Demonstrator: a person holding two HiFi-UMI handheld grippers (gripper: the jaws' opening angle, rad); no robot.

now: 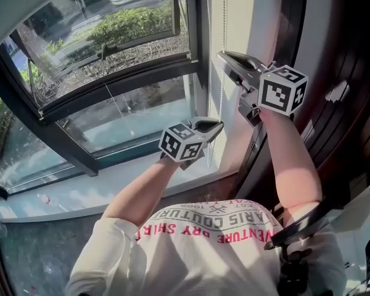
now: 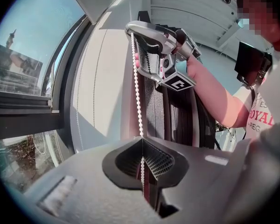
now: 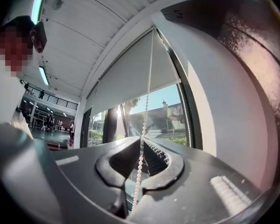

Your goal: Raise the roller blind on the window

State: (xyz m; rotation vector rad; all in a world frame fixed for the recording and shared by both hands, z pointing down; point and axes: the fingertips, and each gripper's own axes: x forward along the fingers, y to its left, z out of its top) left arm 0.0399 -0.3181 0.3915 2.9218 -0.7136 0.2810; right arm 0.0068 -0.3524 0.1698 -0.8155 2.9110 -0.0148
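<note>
my white shirt [image 1: 203, 245] is nearest, over a dark speckled floor [image 1: 31, 258]. i hold two grippers. my left gripper [image 1: 217, 126] is clamped tight on the bead chain [image 2: 138, 92] low down, and my right gripper [image 1: 224, 56] pinches the same strand higher up. a second strand hangs free beside the frame. beyond is a pale window sill [image 1: 80, 193], then a dark-framed window [image 1: 129, 73]. one roller blind [image 3: 130, 78] covers the upper glass.
</note>
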